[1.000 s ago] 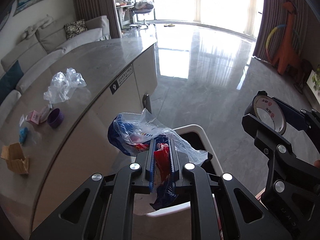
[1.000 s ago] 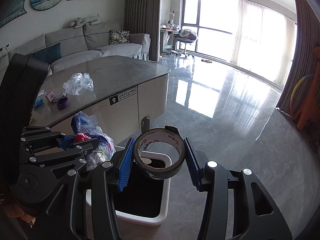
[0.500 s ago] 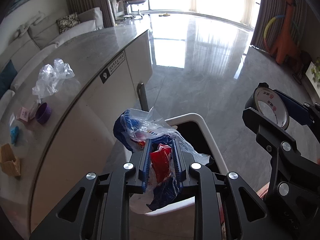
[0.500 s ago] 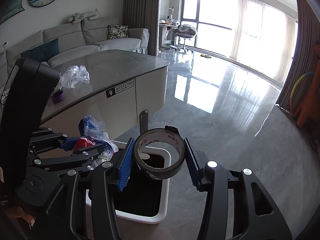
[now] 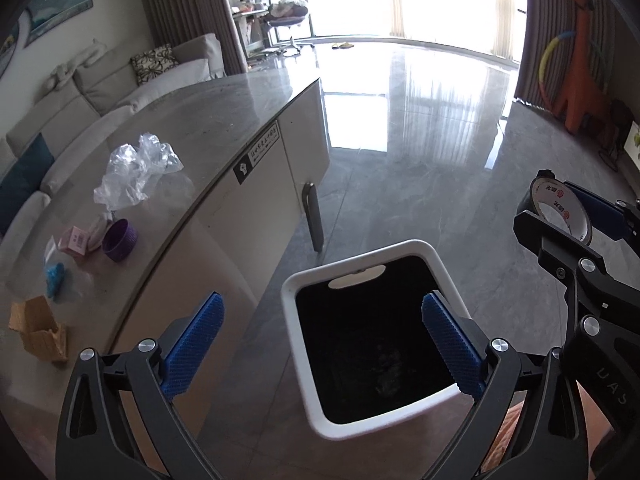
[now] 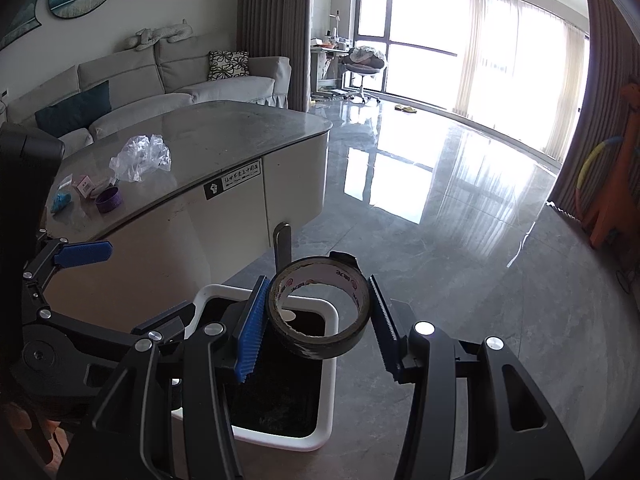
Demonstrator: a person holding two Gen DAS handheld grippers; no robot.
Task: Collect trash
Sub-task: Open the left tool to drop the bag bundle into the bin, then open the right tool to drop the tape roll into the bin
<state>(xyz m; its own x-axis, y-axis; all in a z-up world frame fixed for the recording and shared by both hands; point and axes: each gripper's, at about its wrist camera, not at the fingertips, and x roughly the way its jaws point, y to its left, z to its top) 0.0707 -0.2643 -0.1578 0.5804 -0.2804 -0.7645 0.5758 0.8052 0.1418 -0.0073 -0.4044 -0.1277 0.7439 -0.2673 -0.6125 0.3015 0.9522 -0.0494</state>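
Hanging over the white bin point(image 5: 298, 344), the left gripper point(image 5: 322, 338) has its fingers point(image 5: 192, 344) opening, spread wide on either side of the bin's mouth with nothing between them. That mouth is a rounded rectangle, its long axis running away from the camera toward the bench point(image 5: 224, 120); the inside is dark and what lies in it cannot be made out.

Pinched between the right gripper's point(image 6: 318, 320) blue fingers point(image 6: 250, 332) is a roll of dark tape point(image 6: 320, 344), at a middling spread. Its hole faces up and toward the bench, so the ring's axis tilts rather than stands upright, and it hangs above the bin's far-right rim point(image 6: 328, 380).

On the bench, near its curved front edge, lie a crumpled clear plastic bag point(image 5: 136, 172), a purple cup point(image 5: 119, 234), a pink box point(image 5: 76, 240) touching it or just beside it, a blue scrap point(image 5: 54, 274) and a torn cardboard box point(image 5: 38, 334) closest to the near end. The far half of the bench top is bare.

A grey upright handle point(image 5: 314, 216) stands between the bench's side panel and the bin. To the right of the bin the polished floor point(image 5: 420, 168) runs wide and open toward the windows.
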